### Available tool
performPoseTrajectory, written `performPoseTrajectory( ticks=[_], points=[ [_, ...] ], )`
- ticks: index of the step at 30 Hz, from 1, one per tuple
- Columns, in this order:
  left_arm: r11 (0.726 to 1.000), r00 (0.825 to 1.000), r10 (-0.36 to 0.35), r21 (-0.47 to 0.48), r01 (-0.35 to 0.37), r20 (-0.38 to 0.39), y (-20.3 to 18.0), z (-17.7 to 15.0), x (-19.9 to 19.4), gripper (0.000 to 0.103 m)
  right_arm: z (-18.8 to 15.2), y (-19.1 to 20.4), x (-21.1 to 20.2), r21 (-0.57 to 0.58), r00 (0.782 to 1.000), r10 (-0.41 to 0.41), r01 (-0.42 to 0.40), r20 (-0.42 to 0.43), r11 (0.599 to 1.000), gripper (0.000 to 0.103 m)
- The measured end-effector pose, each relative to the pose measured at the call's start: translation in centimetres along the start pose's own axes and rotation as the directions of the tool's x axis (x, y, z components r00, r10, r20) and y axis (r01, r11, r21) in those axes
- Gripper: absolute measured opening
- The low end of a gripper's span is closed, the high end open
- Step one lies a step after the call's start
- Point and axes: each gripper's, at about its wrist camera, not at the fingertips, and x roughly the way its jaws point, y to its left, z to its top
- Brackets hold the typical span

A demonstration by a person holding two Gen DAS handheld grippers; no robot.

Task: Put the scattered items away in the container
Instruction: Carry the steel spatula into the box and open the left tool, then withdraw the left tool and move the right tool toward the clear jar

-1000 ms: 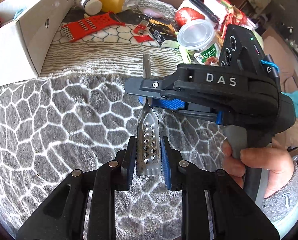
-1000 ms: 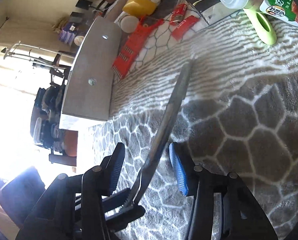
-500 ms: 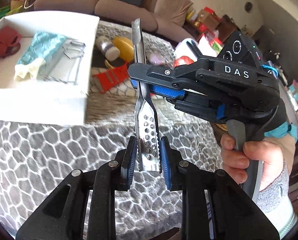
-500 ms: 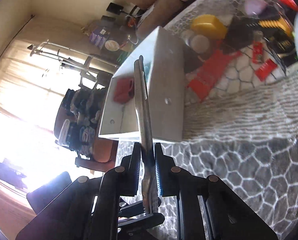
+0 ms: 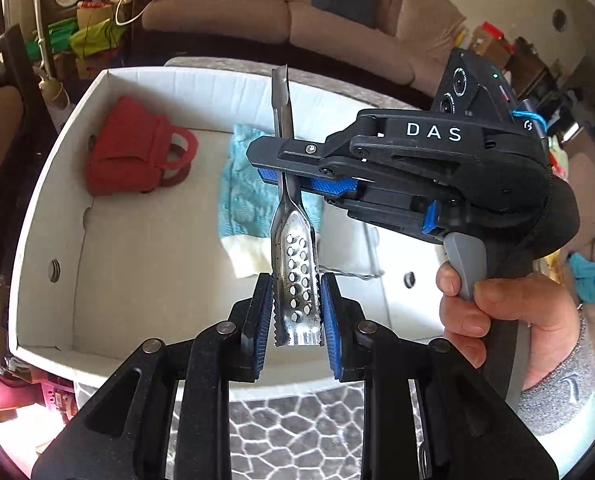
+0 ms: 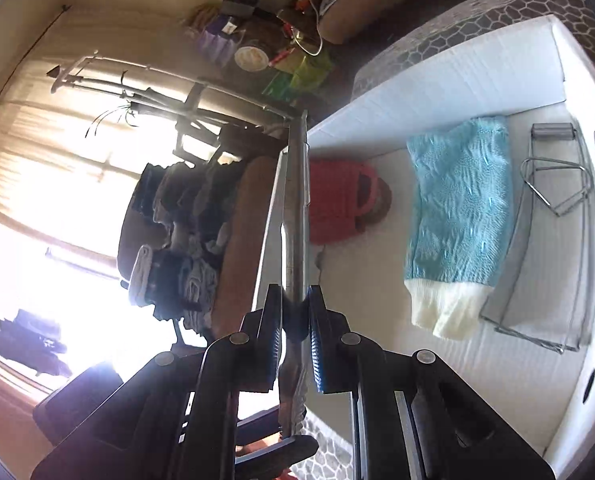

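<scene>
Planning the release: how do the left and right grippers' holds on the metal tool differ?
The left gripper brackets the perforated head of the metal tool, its jaws wider apart; whether they pinch it is unclear. The right gripper is clamped on the narrow handle, jaws nearly together, crossing it from the side. Both hold it above the white box.

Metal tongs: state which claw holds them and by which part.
Both. The left claw grips the metal tongs by their perforated, toothed head; the right claw clamps the narrow handle shaft above it. They hang over the white box.
</scene>
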Motion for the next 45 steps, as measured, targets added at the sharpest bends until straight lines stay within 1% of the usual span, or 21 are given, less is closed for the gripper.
performPoseTrajectory(
  ticks=[4,8,12,14,16,18,20,24,27,28,29,30,32,33,34,35,36,37,39,43,45],
  points=[
    [1.0,0.997,0.01,-0.017,-0.012,-0.073,3.3,1.6,3.9,0.022,2.3,-2.3,4.9,0.062,0.999,-0.035,0.036,-0.021,0.997,0.013],
    [0.999,0.988,0.029,-0.024,-0.033,-0.152,5.0,2.2,7.5,0.022,3.7,-4.0,8.3,0.069,0.992,-0.116,0.119,-0.04,0.991,0.013],
    [0.998,0.982,0.051,-0.038,-0.059,-0.182,5.9,3.0,9.5,0.022,4.5,-5.3,10.4,0.062,0.976,-0.21,0.214,-0.067,0.975,0.014],
    [0.997,0.981,0.048,-0.052,-0.059,-0.186,6.3,3.3,10.0,0.02,4.9,-5.5,10.8,0.041,0.964,-0.256,0.259,-0.068,0.965,0.016],
    [0.997,0.981,0.029,-0.071,-0.043,-0.194,6.7,3.4,10.2,0.02,5.4,-5.7,10.8,0.047,0.959,-0.274,0.277,-0.072,0.96,0.016],
    [0.996,0.982,0.045,-0.065,-0.058,-0.184,6.9,3.3,10.0,0.02,5.7,-5.4,10.2,0.05,0.959,-0.278,0.281,-0.054,0.958,0.021],
    [0.994,0.983,0.062,-0.074,-0.075,-0.173,7.5,3.1,9.5,0.021,5.9,-5.0,9.4,0.051,0.959,-0.279,0.281,-0.04,0.958,0.032],
    [0.992,0.988,0.072,-0.092,-0.085,-0.14,8.4,2.5,7.6,0.023,5.8,-3.7,7.8,0.004,0.955,-0.297,0.297,-0.026,0.955,0.034],
    [0.992,0.988,0.102,-0.063,-0.11,-0.115,7.9,1.5,6.0,0.034,5.2,-2.4,6.0,-0.052,0.944,-0.33,0.329,-0.012,0.943,0.042],
    [0.992,0.989,0.106,-0.056,-0.112,-0.106,7.5,1.2,5.4,0.04,4.8,-1.9,5.4,-0.073,0.941,-0.339,0.338,-0.008,0.938,0.049],
    [0.992,0.989,0.11,-0.046,-0.114,-0.096,7.1,0.8,4.9,0.048,4.4,-1.4,4.8,-0.098,0.937,-0.348,0.346,-0.001,0.933,0.058],
    [0.992,0.989,0.119,-0.032,-0.122,-0.083,6.6,0.5,4.3,0.054,3.9,-0.9,4.1,-0.125,0.934,-0.357,0.354,0.005,0.927,0.063],
    [0.99,0.989,0.138,-0.003,-0.139,-0.051,4.6,0.1,3.4,0.077,2.8,0.2,2.9,-0.18,0.924,-0.381,0.377,0.015,0.908,0.079],
    [0.989,0.988,0.148,0.011,-0.148,-0.037,3.8,0.3,3.0,0.081,2.1,0.7,2.3,-0.207,0.918,-0.397,0.393,0.022,0.896,0.084],
    [0.986,0.986,0.163,0.021,-0.163,-0.024,3.1,0.5,2.8,0.088,1.5,1.1,1.7,-0.232,0.911,-0.412,0.407,0.027,0.884,0.091],
    [0.984,0.984,0.177,0.03,-0.177,-0.013,2.5,0.5,2.6,0.095,0.7,1.5,1.3,-0.256,0.903,-0.429,0.422,0.03,0.87,0.094],
    [0.982,0.983,0.186,0.037,-0.186,-0.003,1.7,0.6,2.1,0.097,0.0,1.8,0.9,-0.274,0.894,-0.446,0.437,0.033,0.857,0.095],
    [0.98,0.981,0.193,0.041,-0.193,0.004,0.9,0.5,1.9,0.103,-0.6,2.1,0.6,-0.286,0.886,-0.462,0.452,0.036,0.845,0.098],
    [0.977,0.978,0.208,0.049,-0.209,0.02,-0.4,0.1,1.2,0.103,-1.8,2.7,-0.5,-0.298,0.877,-0.479,0.47,0.047,0.831,0.103],
    [0.97,0.972,0.231,0.069,-0.232,0.034,-2.5,-0.9,0.0,0.103,-3.5,3.9,-3.1,-0.314,0.864,-0.498,0.493,0.071,0.811,0.103],
    [0.966,0.969,0.244,0.072,-0.247,0.047,-3.4,-1.5,-1.0,0.103,-4.1,4.9,-4.5,-0.332,0.854,-0.512,0.51,0.09,0.793,0.103]
  ],
)
